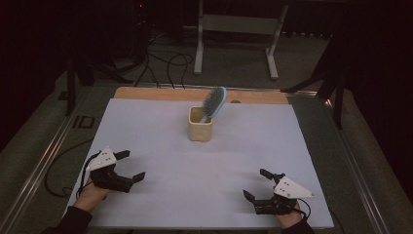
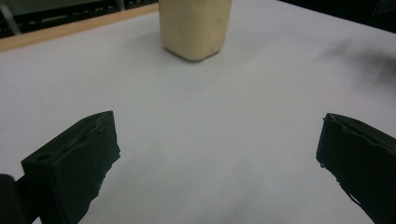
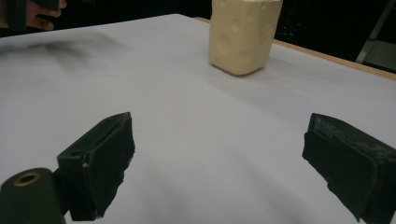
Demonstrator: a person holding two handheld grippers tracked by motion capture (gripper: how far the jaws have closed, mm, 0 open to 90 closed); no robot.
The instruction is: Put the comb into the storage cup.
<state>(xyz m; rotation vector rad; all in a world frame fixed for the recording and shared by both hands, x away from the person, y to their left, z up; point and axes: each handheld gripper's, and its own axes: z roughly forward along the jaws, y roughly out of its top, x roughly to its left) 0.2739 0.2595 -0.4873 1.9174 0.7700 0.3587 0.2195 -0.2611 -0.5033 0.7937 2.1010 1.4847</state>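
Well, the white table takes up the middle of the high view, with a strip of bare wood along its far edge at the top. Centre frame, slightly up, stands the cream cup, upright, with the teal hairbrush planted in it, bristle head up and leaning toward the upper right. The same cup sits at the top centre of the left gripper view and the top right of the right gripper view. Down at the lower left, the left gripper rests low over the table, jaws spread wide with nothing between them; at the lower right, the right gripper mirrors it, also spread and empty. Both are well apart from the cup. I read this as the very start: hands parked, the reach not yet begun. The next move looks like one gripper steadying the cup while the other closes on the brush near its head, lifting straight so the cup doesn't tip.
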